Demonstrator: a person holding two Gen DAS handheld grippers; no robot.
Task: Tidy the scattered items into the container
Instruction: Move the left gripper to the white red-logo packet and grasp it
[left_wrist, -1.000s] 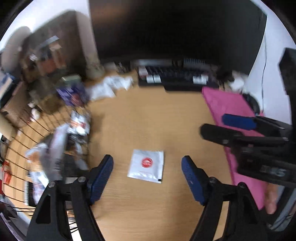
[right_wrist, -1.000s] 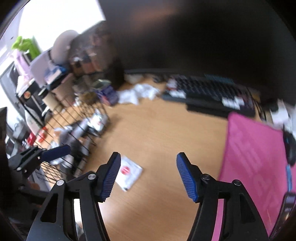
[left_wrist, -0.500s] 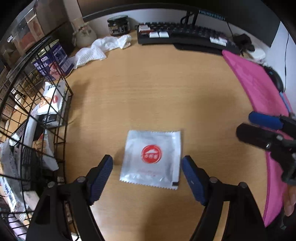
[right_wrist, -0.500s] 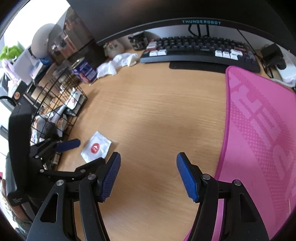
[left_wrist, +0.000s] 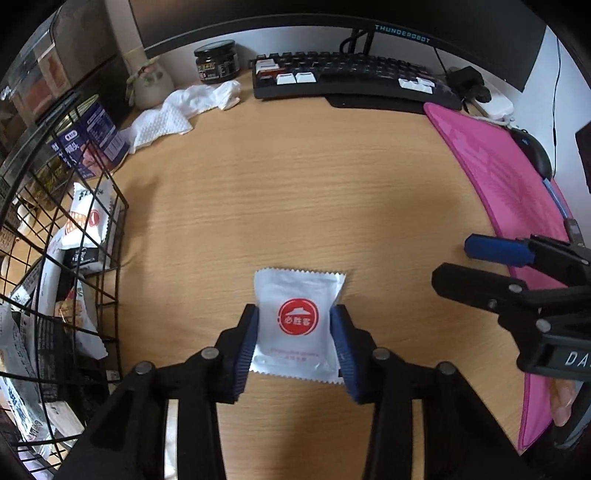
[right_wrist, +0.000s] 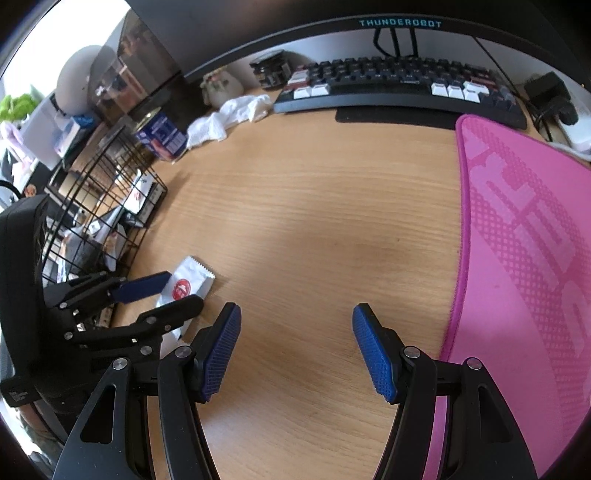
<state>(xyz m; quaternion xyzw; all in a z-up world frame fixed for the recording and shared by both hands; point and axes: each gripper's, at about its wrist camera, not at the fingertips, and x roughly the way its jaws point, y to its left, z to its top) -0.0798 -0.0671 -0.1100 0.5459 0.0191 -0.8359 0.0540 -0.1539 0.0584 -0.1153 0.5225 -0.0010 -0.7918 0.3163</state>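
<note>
Left wrist view: left hand-held gripper (left_wrist: 295, 332) clamped on a white sachet (left_wrist: 297, 325) with a red round logo, blue pads pressed against both side edges after the jaws have just been closing. Sachet flat on the wooden tabletop (left_wrist: 314, 192), its serrated far edge sticking out past the fingertips. Black wire basket (left_wrist: 107, 229) at the left edge, already stuffed with packets and pouches. Just beyond the basket, a blue tin (left_wrist: 88, 144); a crumpled white cloth (left_wrist: 184, 107) nearby, then a dark jar (left_wrist: 216, 66) and a black keyboard (left_wrist: 354, 77) along the back under a monitor. Pink mat (left_wrist: 509, 192) on the right side, with the right hand-held gripper (left_wrist: 469, 262) hanging over its near edge.

Right wrist view: right hand-held gripper (right_wrist: 295, 350) released, blue ribbed pads well apart with only bare tabletop (right_wrist: 314, 221) between them. Off to the left, left hand-held gripper (right_wrist: 181, 291) seen from the side, closed on the sachet (right_wrist: 184, 284), just beside the wire basket (right_wrist: 110, 206). Pink mat (right_wrist: 524, 258) filling the right half, keyboard (right_wrist: 399, 88) along the back, white cloth (right_wrist: 229, 118) and blue tin (right_wrist: 162, 136) behind the basket.
</note>
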